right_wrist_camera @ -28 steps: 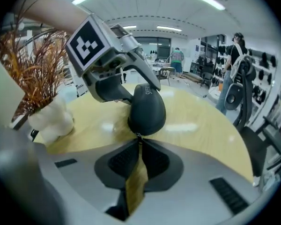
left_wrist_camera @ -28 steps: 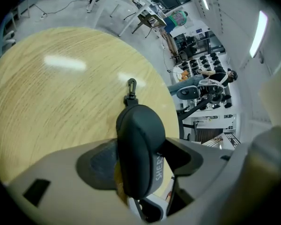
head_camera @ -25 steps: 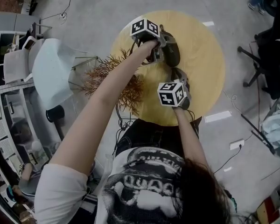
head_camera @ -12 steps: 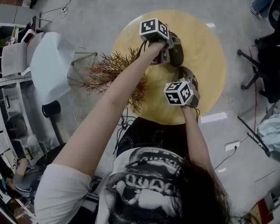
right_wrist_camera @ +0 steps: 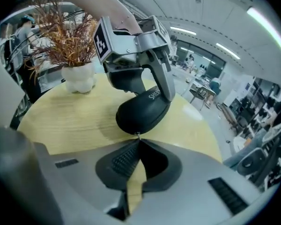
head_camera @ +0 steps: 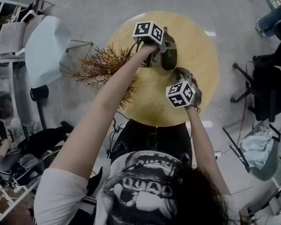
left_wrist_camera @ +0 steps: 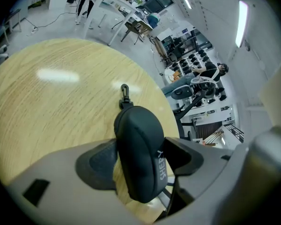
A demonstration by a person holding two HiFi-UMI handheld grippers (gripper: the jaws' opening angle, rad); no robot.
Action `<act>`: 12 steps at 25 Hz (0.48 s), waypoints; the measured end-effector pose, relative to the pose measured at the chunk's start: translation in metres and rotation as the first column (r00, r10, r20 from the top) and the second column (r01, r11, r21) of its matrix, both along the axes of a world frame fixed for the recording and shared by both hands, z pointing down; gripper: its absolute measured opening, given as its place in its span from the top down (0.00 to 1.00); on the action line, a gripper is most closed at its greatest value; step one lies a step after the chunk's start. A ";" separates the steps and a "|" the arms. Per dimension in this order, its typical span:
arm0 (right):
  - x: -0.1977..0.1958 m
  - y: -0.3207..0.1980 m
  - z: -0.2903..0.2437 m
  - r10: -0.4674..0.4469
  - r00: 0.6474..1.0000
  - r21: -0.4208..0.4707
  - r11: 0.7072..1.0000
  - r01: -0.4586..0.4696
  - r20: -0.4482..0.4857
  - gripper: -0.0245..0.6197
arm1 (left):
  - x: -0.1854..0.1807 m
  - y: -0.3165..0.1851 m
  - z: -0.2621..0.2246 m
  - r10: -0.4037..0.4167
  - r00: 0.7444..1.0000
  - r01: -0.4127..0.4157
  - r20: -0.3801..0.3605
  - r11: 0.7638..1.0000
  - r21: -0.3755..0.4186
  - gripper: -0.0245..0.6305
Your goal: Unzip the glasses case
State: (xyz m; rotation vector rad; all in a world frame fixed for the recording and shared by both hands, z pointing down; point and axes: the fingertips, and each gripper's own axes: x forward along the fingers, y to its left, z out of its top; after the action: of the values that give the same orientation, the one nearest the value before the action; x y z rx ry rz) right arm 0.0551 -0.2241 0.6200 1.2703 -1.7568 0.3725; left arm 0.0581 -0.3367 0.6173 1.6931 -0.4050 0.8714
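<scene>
Dark glasses case (head_camera: 169, 55) a little far of the middle on the round wooden counter (head_camera: 201, 41), tilted. Clamped across its body by the left claw (left_wrist_camera: 139, 159), one pad pressed on each side. Cannot tell whether its low end touches the wood. At the near end, a small metal zipper pull (right_wrist_camera: 138, 135), pinched at the very tips of the right claw (right_wrist_camera: 138, 143), closed down on it just now and almost fully together. At the far end, a little clip (left_wrist_camera: 125, 92) free over the wood.

Right of the case and beyond it, only bare wood up to the curved edge, so wide room there. On the left, a dry brown plant (head_camera: 103, 68) in a white pot (right_wrist_camera: 79, 78) close to the left edge, with branches beside the left forearm. Past the edge, grey floor (head_camera: 107, 3) all around; a white chair (head_camera: 47, 50) well apart on the left, a dark chair (head_camera: 267, 83) well apart on the right.
</scene>
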 end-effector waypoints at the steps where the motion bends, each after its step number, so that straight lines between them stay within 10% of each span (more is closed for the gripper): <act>1: 0.000 -0.002 -0.001 -0.044 0.999 -0.002 0.999 0.044 0.002 0.96 | -0.001 -0.001 -0.001 -0.007 1.000 0.007 -0.012 1.000 0.003 0.47; 12: 0.016 -0.028 0.000 -0.385 0.923 -0.013 0.923 0.385 0.016 0.96 | -0.006 -0.003 -0.001 -0.046 0.998 0.042 0.041 0.995 0.089 0.47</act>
State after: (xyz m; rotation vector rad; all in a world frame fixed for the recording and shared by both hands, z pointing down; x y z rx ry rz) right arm 0.0710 -0.2522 0.6200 0.8814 -1.9585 0.1655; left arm 0.0522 -0.3392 0.6166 1.7414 -0.5148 0.8696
